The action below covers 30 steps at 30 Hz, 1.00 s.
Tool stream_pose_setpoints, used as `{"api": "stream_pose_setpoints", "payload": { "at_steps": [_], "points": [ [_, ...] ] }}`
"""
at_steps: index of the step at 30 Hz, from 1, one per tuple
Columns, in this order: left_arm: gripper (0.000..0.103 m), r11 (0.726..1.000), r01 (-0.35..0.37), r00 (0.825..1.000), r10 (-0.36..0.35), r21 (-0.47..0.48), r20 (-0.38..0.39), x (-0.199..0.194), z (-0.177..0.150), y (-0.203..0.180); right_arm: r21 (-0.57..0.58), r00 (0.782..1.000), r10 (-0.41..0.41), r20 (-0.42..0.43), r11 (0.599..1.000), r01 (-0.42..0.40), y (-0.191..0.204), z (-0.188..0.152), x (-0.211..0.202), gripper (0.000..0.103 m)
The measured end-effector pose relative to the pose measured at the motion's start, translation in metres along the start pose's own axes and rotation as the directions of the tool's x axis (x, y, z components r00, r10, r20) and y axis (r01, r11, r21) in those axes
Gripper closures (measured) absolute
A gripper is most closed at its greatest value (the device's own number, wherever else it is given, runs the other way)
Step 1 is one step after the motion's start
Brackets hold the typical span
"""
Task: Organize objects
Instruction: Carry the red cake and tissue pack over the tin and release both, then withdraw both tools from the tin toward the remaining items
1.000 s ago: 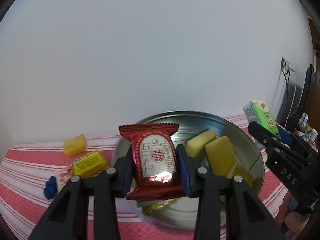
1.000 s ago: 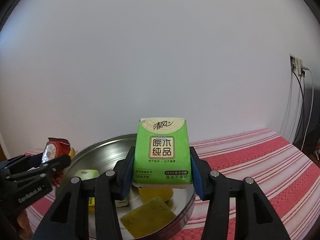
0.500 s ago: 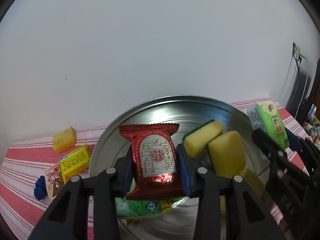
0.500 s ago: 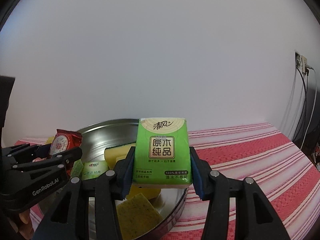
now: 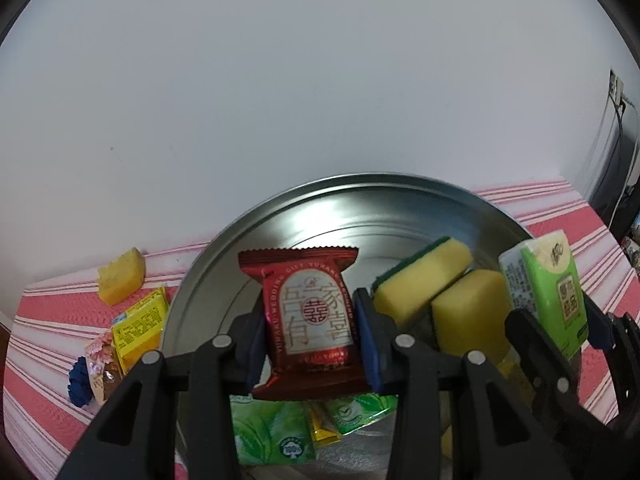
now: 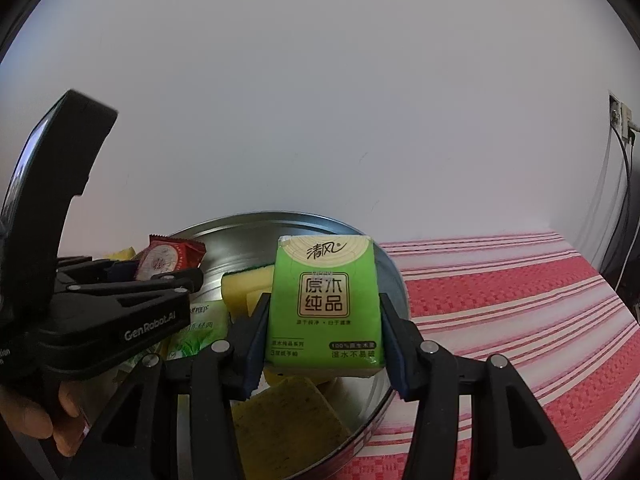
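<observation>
left wrist view
step in hand: left hand-held gripper (image 5: 316, 334) is clamping the red snack packet (image 5: 311, 316) and holding it above the metal basin (image 5: 400, 196); looks like the carry-over part of dropping it in.
packet position: hanging upright between the blue pads, over the near half of the basin, not touching the contents as far as I can tell.
basin contents: two yellow sponges (image 5: 424, 280) are lying side by side, green sachets (image 5: 276, 432) are lying under the packet.
still outside: yellow sponge piece (image 5: 122, 282), yellow packet (image 5: 138, 320) and small wrapped sweets (image 5: 96, 368) are sitting on the striped tabletop (image 5: 48, 320), left of the basin.
readable text: packet is showing large white Chinese characters, a red double-happiness mark, and "WEDDING GIFT" on the arch; the rest is too small.
next move: judging it calls for lowering a bit, then opening the jaws over a free spot.

right wrist view
step in hand: right hand-held gripper (image 6: 323, 344) is gripping the green tissue pack (image 6: 324, 304) by its sides, holding it upright over the basin's right part (image 6: 396, 280).
readable text: pack is reading 清风, 原木纯品, "100%"; the left hand-held gripper (image 6: 140, 280) body is reading "GenRobot.AI".
other: a yellow-green sponge (image 6: 284, 416) is lying below the pack; fingers (image 6: 32, 412) are showing at lower left.
next move: judging it needs a release inside the rim; the two hand-held grippers are near each other, so keeping apart matters.
</observation>
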State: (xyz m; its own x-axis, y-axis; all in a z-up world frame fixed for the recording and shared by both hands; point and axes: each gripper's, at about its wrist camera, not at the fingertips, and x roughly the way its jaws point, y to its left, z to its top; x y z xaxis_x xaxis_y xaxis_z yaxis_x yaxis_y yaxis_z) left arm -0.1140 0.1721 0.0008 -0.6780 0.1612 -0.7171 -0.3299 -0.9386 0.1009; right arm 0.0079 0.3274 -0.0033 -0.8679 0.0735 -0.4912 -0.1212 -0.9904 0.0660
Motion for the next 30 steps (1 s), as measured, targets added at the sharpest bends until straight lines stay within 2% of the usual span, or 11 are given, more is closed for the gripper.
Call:
{"api": "stream_pose_setpoints", "payload": {
  "at_steps": [3, 6, 7, 8, 9, 10, 12, 14, 18, 25, 30],
  "points": [
    [0.064, 1.000, -0.018, 0.999, 0.019, 0.016, -0.036, 0.003, 0.000, -0.004, -0.008, 1.000, 0.010, -0.016, 1.000, -0.010, -0.005, 0.002, 0.002, 0.051],
    [0.057, 0.999, -0.026, 0.999, 0.027, 0.022, -0.044, 0.002, 0.002, -0.005, -0.022, 0.999, 0.020, -0.026, 1.000, -0.020, -0.003, 0.002, 0.005, 0.051],
    [0.040, 0.999, -0.030, 0.999, 0.031, 0.018, -0.042, 0.001, 0.003, -0.005, -0.028, 0.999, 0.028, -0.029, 0.999, -0.028, 0.002, 0.001, 0.003, 0.050],
    [0.028, 0.999, -0.033, 0.999, 0.033, 0.009, -0.035, -0.001, 0.005, -0.003, -0.032, 0.998, 0.043, -0.035, 0.999, -0.044, 0.007, 0.000, 0.002, 0.050],
    [0.009, 0.999, -0.036, 0.999, 0.036, -0.004, -0.025, -0.004, 0.005, -0.002, -0.036, 0.997, 0.061, -0.043, 0.997, -0.063, 0.011, 0.000, 0.006, 0.050],
    [0.000, 0.999, -0.039, 0.999, 0.039, -0.019, -0.007, -0.009, 0.006, 0.000, -0.048, 0.996, 0.072, -0.048, 0.996, -0.074, 0.013, -0.001, 0.006, 0.049],
    [0.000, 0.999, -0.039, 0.999, 0.040, -0.028, 0.031, -0.019, 0.007, 0.001, -0.079, 0.996, 0.073, -0.056, 0.994, -0.077, 0.021, 0.002, 0.004, 0.033],
    [0.000, 0.999, -0.048, 0.997, 0.049, -0.022, 0.056, -0.028, 0.008, 0.001, -0.102, 0.997, 0.064, -0.034, 0.992, -0.067, 0.024, 0.002, -0.001, 0.026],
    [0.000, 0.997, -0.069, 0.993, 0.073, -0.039, 0.098, -0.043, 0.002, 0.006, -0.109, 0.999, 0.026, 0.040, 0.994, -0.022, 0.022, 0.004, -0.014, 0.020],
    [0.000, 0.993, -0.065, 0.988, 0.078, -0.101, 0.133, -0.061, -0.017, 0.026, -0.047, 0.995, 0.045, 0.084, 0.998, -0.042, 0.007, -0.005, -0.027, 0.019],
    [0.000, 0.987, -0.086, 0.986, 0.104, -0.138, 0.128, -0.063, -0.026, 0.042, -0.047, 0.990, 0.058, 0.126, 0.998, -0.052, 0.023, -0.012, -0.048, 0.019]
  ]
}}
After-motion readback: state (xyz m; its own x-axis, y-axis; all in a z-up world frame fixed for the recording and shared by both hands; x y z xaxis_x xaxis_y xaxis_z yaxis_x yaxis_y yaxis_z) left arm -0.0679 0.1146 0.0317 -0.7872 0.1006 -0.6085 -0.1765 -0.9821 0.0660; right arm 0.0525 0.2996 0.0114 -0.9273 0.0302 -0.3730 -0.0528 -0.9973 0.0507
